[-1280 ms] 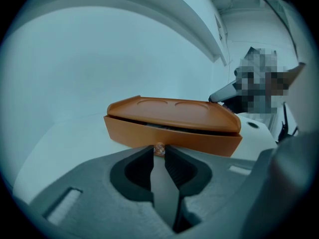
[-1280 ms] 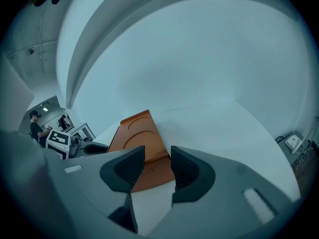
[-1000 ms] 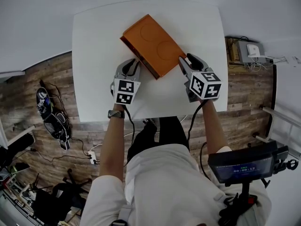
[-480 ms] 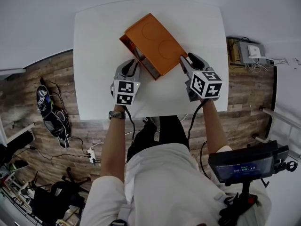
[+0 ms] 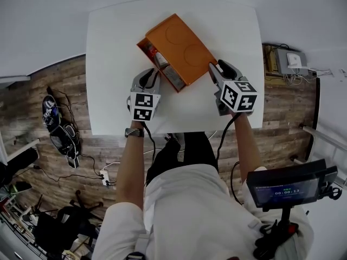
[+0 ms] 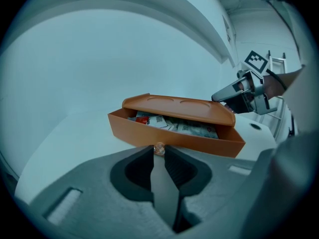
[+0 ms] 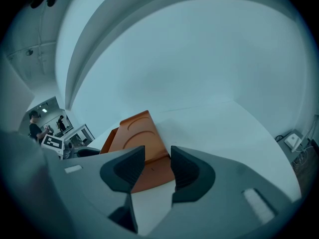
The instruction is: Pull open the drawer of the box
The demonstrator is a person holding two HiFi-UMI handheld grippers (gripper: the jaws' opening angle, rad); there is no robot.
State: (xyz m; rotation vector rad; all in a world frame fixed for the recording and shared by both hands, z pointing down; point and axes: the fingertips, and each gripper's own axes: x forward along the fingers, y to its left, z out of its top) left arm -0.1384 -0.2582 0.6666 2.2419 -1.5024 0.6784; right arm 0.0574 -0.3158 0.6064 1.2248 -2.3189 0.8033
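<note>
Nearest, the left gripper [image 6: 159, 156] is pinched shut on the small clear knob [image 6: 159, 148] of the orange drawer [image 6: 169, 136]. The drawer stands partly out toward eight o'clock of the box [image 5: 181, 45], with packets [image 6: 192, 128] showing inside. At the box's four o'clock corner the right gripper [image 7: 158, 159] straddles it, jaws apart. Beyond spreads the white table [image 5: 108, 47].

Box [image 5: 184, 45] and drawer [image 6: 174, 139]: orange. Worktop [image 5: 114, 64]: white. Left claw [image 6: 159, 151] and right claw [image 7: 157, 156]: grey; marker cubes [image 5: 143, 106]: black-and-white squares. Floor [image 5: 27, 99]: brown wood grain.
</note>
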